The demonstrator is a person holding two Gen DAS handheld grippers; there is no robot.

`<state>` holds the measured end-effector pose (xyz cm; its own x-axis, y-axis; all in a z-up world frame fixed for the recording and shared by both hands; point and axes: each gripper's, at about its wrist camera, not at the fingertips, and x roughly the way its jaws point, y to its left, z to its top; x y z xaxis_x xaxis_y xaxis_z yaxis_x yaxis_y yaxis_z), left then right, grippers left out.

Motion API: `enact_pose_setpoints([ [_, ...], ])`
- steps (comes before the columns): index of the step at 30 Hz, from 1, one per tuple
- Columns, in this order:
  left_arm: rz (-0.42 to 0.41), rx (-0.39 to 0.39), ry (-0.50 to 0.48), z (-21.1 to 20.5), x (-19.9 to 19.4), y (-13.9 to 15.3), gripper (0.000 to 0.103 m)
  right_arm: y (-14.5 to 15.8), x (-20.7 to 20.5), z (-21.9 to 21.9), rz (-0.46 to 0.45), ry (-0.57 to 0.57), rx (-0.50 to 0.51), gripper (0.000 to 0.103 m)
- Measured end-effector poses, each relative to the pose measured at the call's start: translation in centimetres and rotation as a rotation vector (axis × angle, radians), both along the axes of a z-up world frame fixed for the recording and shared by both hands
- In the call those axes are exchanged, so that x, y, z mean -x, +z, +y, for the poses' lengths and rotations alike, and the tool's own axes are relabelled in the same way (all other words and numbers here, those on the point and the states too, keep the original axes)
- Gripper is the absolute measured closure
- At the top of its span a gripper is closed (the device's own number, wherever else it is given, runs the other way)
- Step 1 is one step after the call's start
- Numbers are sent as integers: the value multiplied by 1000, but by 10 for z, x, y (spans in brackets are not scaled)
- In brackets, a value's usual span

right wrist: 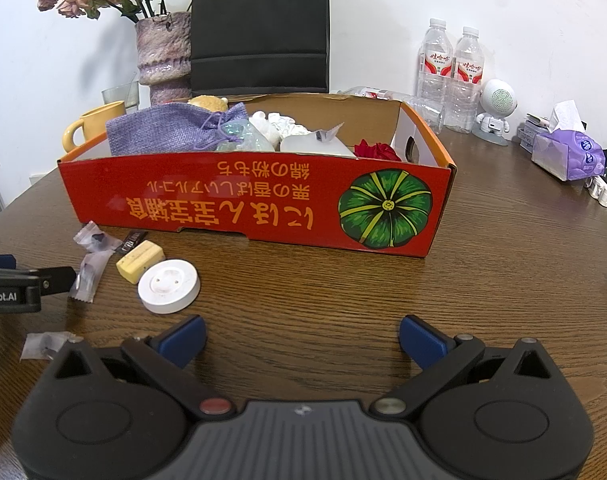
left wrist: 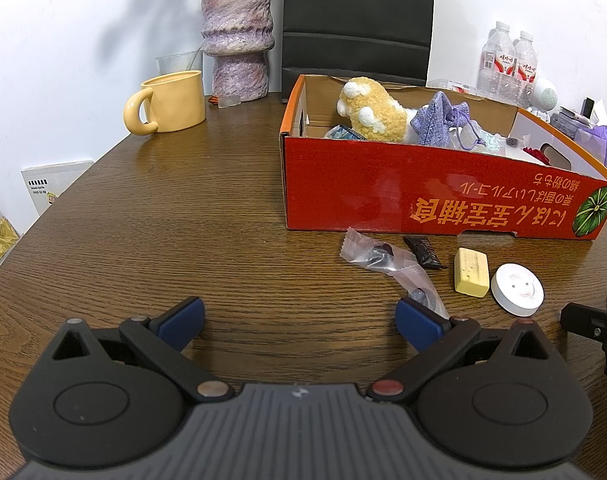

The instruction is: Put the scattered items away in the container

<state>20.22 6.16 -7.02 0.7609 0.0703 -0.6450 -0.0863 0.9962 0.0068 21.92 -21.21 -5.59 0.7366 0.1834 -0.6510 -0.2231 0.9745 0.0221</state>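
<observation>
A: Scanning the table [left wrist: 183, 216] — four loose things lie in a cluster just in front of the red box [left wrist: 423, 196]: plastic sachets [left wrist: 387, 260], a dark wrapper [left wrist: 423, 252], a yellow block [left wrist: 471, 272], a white round puck [left wrist: 517, 289]. The box already holds a plush toy [left wrist: 375, 112] and a purple pouch [left wrist: 435, 120].

B: Tongs?

A: Left gripper [left wrist: 299, 320] spread wide, nothing between the fingers. Right gripper [right wrist: 303, 340] likewise spread and empty.

B: Which is nearer?

A: The left, I judge. Its right finger sits just beside the sachets' near end. The sachets run ahead and to the right of it, long axis roughly toward the box. From the right gripper, the puck [right wrist: 168, 286] lies ahead-left, near; another sachet [right wrist: 43, 344] sits beside its left finger.

B: So the left swings right?

A: Likely, across the strip's width.
</observation>
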Motion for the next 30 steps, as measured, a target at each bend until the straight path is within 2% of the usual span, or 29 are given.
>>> enact_pose_setpoints([
  [18, 0, 0, 0, 0, 0, 0, 0, 0, -1, 2, 0, -17, 1, 0],
  [27, -1, -2, 49, -3, -2, 1, 0, 1, -4, 3, 5, -24, 3, 0],
  [30, -41, 11, 16, 0, 5, 7, 0, 5, -2, 5, 8, 18, 15, 1],
])
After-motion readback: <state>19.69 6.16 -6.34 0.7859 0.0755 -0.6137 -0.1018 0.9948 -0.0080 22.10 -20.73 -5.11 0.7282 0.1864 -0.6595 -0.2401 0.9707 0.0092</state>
